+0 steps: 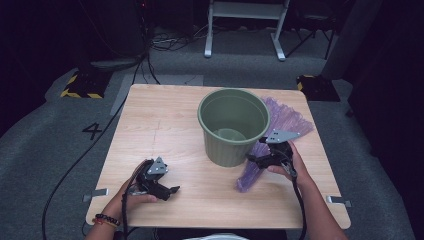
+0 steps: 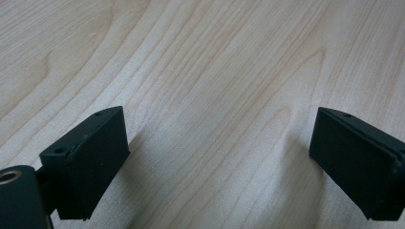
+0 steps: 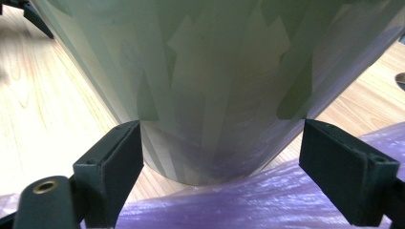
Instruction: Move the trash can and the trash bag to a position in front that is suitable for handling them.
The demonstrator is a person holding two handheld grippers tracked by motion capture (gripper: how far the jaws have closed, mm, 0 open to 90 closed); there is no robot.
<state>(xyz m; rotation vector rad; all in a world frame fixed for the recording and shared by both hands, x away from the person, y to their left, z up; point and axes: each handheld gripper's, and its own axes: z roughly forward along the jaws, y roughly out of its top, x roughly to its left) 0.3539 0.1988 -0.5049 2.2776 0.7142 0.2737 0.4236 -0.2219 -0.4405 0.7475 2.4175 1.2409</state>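
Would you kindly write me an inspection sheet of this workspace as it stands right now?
Surface: light wooden table, bare wood under the left gripper.
Job's things: green ribbed bin upright, nothing seen inside; purple plastic bag lying flat to the bin's right, partly behind it.
Clutter: nothing seen.
Grippers: left gripper open, low over the near left of the table; right gripper open over the bag, facing the bin's wall.
Cables: one trails from each gripper; more lie on the floor.
Surroundings: grey carpet, a "4" marked on it, white frame legs behind.
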